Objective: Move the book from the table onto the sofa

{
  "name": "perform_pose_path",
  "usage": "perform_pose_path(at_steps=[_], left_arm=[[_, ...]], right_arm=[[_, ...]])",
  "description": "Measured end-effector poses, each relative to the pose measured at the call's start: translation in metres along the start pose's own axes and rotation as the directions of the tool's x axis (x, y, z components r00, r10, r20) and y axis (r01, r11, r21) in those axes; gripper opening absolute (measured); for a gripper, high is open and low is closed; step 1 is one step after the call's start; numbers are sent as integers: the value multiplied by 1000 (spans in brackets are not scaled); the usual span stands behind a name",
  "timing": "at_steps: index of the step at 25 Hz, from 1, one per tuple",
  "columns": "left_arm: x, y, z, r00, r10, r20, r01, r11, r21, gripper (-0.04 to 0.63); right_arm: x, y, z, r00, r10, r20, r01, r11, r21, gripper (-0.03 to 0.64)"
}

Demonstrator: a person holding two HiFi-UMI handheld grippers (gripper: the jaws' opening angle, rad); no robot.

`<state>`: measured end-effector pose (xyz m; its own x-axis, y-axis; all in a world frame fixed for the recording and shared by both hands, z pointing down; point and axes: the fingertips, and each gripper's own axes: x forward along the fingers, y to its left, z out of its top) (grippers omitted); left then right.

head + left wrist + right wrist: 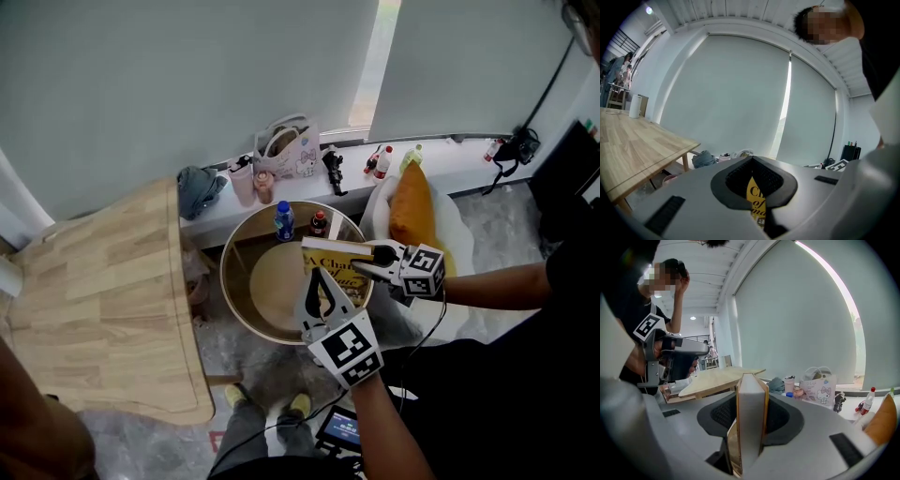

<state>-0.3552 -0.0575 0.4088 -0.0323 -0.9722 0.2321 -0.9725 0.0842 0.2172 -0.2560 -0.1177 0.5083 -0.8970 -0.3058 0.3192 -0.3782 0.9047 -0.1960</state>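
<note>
Here, thick yellow book (337, 264), round wooden table (264, 289)

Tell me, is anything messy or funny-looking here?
Nothing is spilled or broken. The yellow book is held up by the left gripper and right gripper, both shut on it, above the round wooden table rather than lying on it. A crumpled blue-grey cloth sits bunched on the white window ledge.
</note>
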Motion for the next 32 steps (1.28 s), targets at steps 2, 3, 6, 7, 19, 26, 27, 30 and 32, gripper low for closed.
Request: perform_pose_path(at_steps=[2,3,6,7,19,26,27,30,32], left_arm=[[-4,0,4,1000,5,2,-5,1000,0,8],[-5,1,6,1000,7,2,-7,1000,0,8],[-10,0,10,1000,11,1,-11,1000,0,8],[-12,-2,12,1000,10,1,-10,1000,0,8],[-38,-10,33,1000,20,20,-20,1000,-1,8],[-49,-13,47,998,36,48,-35,999,-11,8],[-50,-15,49,998,33,49,-33,999,-8,8],[-52,-16,52,998,32,58,-32,999,-1,8],[-53,-16,56,997,35,65,-35,999,-1,8]], right_arm=[[-4,1,3,1000,0,0,0,1000,-15,156],[-5,2,3,1000,5,5,-5,1000,-21,156],[-8,10,15,1000,1,1,-1,1000,-14,156],[-10,13,18,1000,-3,-2,3,1000,-8,156],[-23,36,41,1000,10,0,-10,999,-35,156],[-32,44,60,1000,18,-1,-18,998,-58,156],[-33,47,64,1000,21,0,-21,998,-62,156],[-35,53,72,1000,28,1,-27,998,-62,156],[-37,51,74,1000,23,1,-23,998,-64,156]])
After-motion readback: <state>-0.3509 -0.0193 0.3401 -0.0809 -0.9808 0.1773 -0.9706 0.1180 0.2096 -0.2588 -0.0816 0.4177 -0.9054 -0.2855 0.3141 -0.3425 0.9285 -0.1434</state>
